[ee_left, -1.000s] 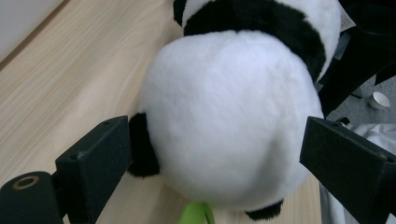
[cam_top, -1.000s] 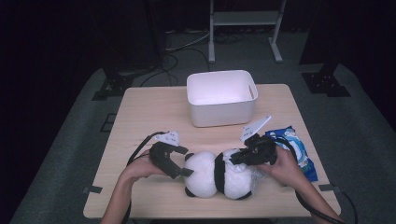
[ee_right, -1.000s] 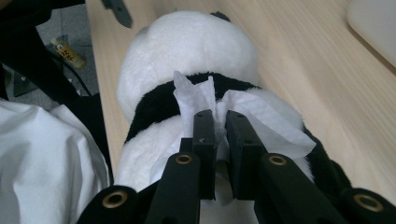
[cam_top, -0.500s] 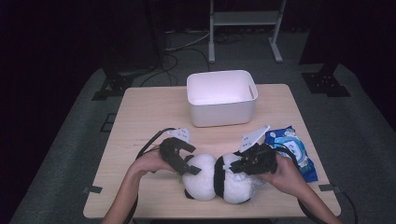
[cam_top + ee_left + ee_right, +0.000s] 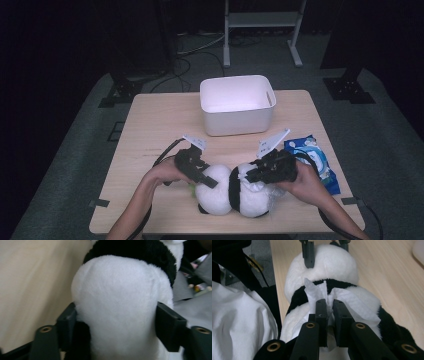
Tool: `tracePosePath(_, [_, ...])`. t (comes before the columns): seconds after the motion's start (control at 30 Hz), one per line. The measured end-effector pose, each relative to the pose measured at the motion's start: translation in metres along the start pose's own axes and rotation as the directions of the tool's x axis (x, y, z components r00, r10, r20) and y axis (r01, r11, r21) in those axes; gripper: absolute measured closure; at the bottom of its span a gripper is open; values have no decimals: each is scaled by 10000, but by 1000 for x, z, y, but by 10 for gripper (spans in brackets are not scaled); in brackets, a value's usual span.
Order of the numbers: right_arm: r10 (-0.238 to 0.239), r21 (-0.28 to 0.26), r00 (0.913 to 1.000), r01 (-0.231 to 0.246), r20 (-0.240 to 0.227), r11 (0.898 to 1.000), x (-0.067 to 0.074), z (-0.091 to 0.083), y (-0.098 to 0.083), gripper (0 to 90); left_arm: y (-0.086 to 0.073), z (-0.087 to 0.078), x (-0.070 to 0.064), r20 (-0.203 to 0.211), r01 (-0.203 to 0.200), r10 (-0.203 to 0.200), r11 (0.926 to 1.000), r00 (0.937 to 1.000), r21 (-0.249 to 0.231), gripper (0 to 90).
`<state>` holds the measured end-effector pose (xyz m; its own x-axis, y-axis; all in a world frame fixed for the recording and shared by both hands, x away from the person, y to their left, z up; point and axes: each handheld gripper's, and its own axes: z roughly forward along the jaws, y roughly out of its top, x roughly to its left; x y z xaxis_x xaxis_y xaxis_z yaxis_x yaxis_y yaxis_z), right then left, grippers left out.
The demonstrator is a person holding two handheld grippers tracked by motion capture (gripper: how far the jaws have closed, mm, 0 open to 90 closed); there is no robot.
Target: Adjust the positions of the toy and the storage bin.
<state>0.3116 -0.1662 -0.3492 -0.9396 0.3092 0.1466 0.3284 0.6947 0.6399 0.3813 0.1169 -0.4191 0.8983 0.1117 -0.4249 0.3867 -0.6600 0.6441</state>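
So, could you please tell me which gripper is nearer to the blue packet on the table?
Right. The right gripper sits just beside the blue packet, pinching a white tissue on the plush panda; the left gripper is across the panda, farther away.

White bin [image 5: 237, 106] upright at table [image 5: 155, 120] rear centre. Blue packet [image 5: 314, 155] flat near right edge, apart from bin.

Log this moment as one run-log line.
left gripper: jaws just closing around panda plush | right gripper: shut on white tissue | white bin: behind
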Motion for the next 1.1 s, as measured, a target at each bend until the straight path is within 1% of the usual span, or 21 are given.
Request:
tracePosePath(0.07, [109,-35,9999,-110,-76,9999,-6,-1,3,821,2,-2,-2,-369,-105,103,9999,9993,-40,355])
tracePosePath(0.13, [132,-17,9999,-132,38,9999,-8,-1,6,821,4,-5,-4,-780,-315,309,9995,9965,-69,367])
tracePosePath(0.17, [147,-26,9999,-147,89,9999,-9,-2,9,821,5,-7,-4,-991,-496,491,9988,9939,-28,368])
tracePosePath(0.23, [63,-21,9997,-62,220,10000,-12,-3,14,821,8,-11,-7,-1549,-763,754,9971,9850,-1,370])
tracePosePath(0.27, [70,5,9997,-70,250,10000,-14,-3,17,820,10,-13,-9,-1824,-923,930,9957,9788,127,371])
tracePosePath(0.33, [82,68,9995,-84,289,9999,-18,-1,24,821,14,-18,-12,-2482,-1168,1215,9926,9611,337,371])
tracePosePath(0.37, [33,107,9994,-37,356,9999,-21,0,28,821,15,-20,-13,-2801,-1290,1351,9908,9504,403,372])
tracePosePath(0.4, [33,117,9992,-38,390,9999,-23,2,33,821,16,-24,-15,-3174,-1483,1571,9876,9352,518,371])
tracePosePath(0.43, [12,121,9990,-18,455,9999,-26,3,39,820,17,-26,-17,-3423,-1625,1732,9849,9235,599,371])
tracePosePath(0.47, [-42,129,9987,35,515,9999,-29,5,44,820,17,-28,-18,-3565,-1759,1892,9819,9149,698,371])
tracePosePath(0.5, [2,101,9985,-7,547,9999,-31,7,48,820,17,-29,-20,-3659,-1889,2050,9788,9078,796,369])
tracePosePath(0.57, [-10,86,9976,4,693,10000,-36,11,56,820,16,-29,-24,-3763,-1982,2167,9762,9008,876,364])
tracePosePath(0.63, [85,7,9974,-86,714,10000,-43,15,63,820,12,-28,-27,-3821,-2079,2231,9748,8968,814,360])
tracePosePath(0.67, [80,59,9970,-85,764,9999,-45,17,65,820,10,-28,-28,-3859,-2064,2186,9757,8963,734,358])
tracePosePath(0.73, [193,99,9974,-200,688,9998,-47,18,66,819,5,-27,-29,-3897,-2006,2000,9789,8990,397,356])
tracePosePath(0.77, [120,129,9973,-130,718,9998,-49,17,64,818,3,-27,-30,-3900,-2063,2010,9781,8986,287,356])
tracePosePath(0.8, [279,99,9974,-286,671,9995,-48,16,62,817,1,-26,-31,-3912,-2085,1970,9779,8990,133,356])
tracePosePath(0.83, [257,84,9975,-263,659,9996,-49,14,60,817,-1,-26,-33,-3924,-2146,2002,9767,8978,73,356])
tracePosePath(0.9, [273,7,9968,-274,749,9996,-48,9,54,815,-2,-25,-37,-4026,-2236,2064,9747,8918,46,356])
tracePosePath(0.93, [436,-51,9960,-433,781,9990,-47,5,50,815,-3,-25,-38,-4022,-2256,2100,9742,8911,88,354])
tracePosePath(1.1, [657,-130,9937,-648,909,9978,-47,-8,35,814,-4,-24,-41,-3988,-2226,2009,9749,8947,-82,337])
